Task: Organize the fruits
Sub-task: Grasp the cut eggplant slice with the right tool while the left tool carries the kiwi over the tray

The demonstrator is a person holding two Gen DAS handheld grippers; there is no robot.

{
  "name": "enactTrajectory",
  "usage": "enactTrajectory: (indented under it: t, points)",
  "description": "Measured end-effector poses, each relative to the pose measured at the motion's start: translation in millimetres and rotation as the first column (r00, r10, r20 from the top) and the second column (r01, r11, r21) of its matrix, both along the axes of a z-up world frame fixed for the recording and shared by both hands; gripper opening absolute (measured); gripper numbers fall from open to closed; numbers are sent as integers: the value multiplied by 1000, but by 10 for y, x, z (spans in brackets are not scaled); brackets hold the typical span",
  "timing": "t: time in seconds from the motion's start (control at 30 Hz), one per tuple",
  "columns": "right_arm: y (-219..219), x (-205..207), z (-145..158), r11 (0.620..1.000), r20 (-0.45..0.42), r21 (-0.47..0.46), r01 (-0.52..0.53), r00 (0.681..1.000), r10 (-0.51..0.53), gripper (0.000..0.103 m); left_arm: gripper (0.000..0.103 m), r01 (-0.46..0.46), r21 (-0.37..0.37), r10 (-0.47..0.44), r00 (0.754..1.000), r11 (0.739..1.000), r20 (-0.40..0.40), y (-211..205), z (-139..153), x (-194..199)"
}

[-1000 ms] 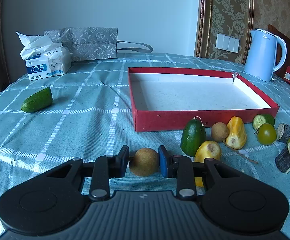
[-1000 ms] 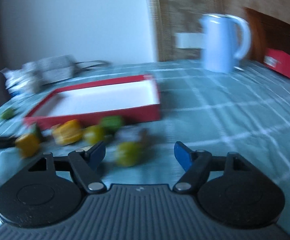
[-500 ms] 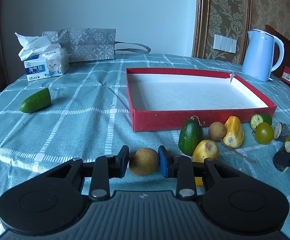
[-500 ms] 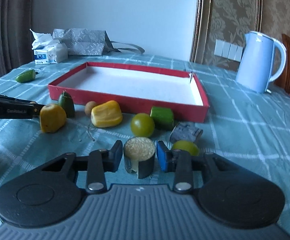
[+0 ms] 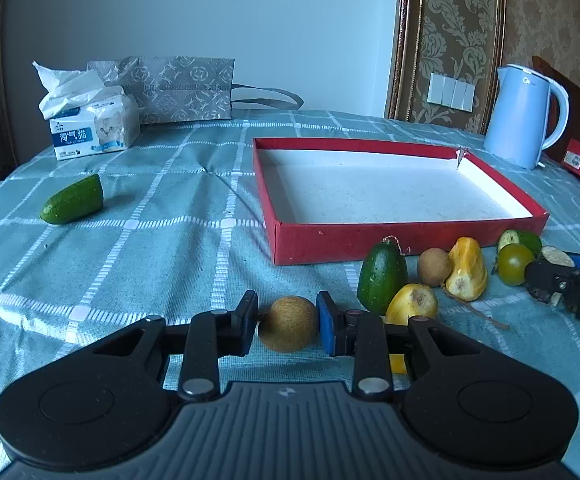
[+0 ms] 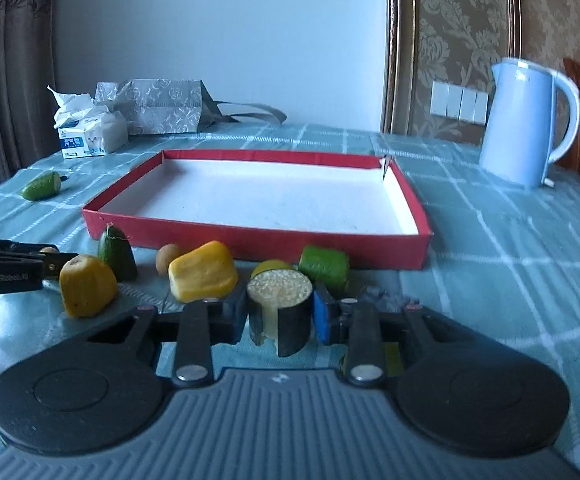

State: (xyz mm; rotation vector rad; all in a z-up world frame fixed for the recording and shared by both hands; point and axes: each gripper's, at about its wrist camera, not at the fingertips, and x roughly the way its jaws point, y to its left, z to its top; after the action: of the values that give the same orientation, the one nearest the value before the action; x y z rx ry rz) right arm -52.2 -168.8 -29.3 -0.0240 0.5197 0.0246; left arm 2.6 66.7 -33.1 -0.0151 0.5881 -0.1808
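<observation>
Checked tablecloth [image 5: 138,248], brown fruit [image 5: 288,323] clamped in left hand-held gripper [image 5: 288,326]

tray [image 5: 369,236] red, white inside | tablecloth [image 5: 150,248] teal, white checks | kettle [image 5: 517,116] pale blue

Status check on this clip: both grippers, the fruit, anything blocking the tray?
Left gripper shut on brown round fruit. Right gripper shut on dark cut chunk. Red tray empty, path clear.

Both grippers are black plastic: two round discs, a ribbed grey plate, silver screws. Each left gripper [image 5: 288,322] and right gripper [image 6: 280,310] has one blue pad.
</observation>
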Motion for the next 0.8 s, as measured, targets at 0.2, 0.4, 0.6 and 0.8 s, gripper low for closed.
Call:
enactTrajectory:
  t: [0.2,0.4,0.6,0.8]
  points:
    - [25,-57,3,1000,71,-4,-12,997,12,31,31,-5,-76,3,1000,997,-27,120,22,32]
    - [-18,-10,30,1000,122,4,7,993,-7,31,31,16,-48,-15,1000,999,26,9,211,80]
    - [-183,13,22,995,113,93,45,992,-55,31,31,39,-38,-36,995,998,89,-204,407,341]
    - [-171,29,-3,996,106,87,32,993,-41,31,31,36,-11,-35,995,999,89,-448,433,768]
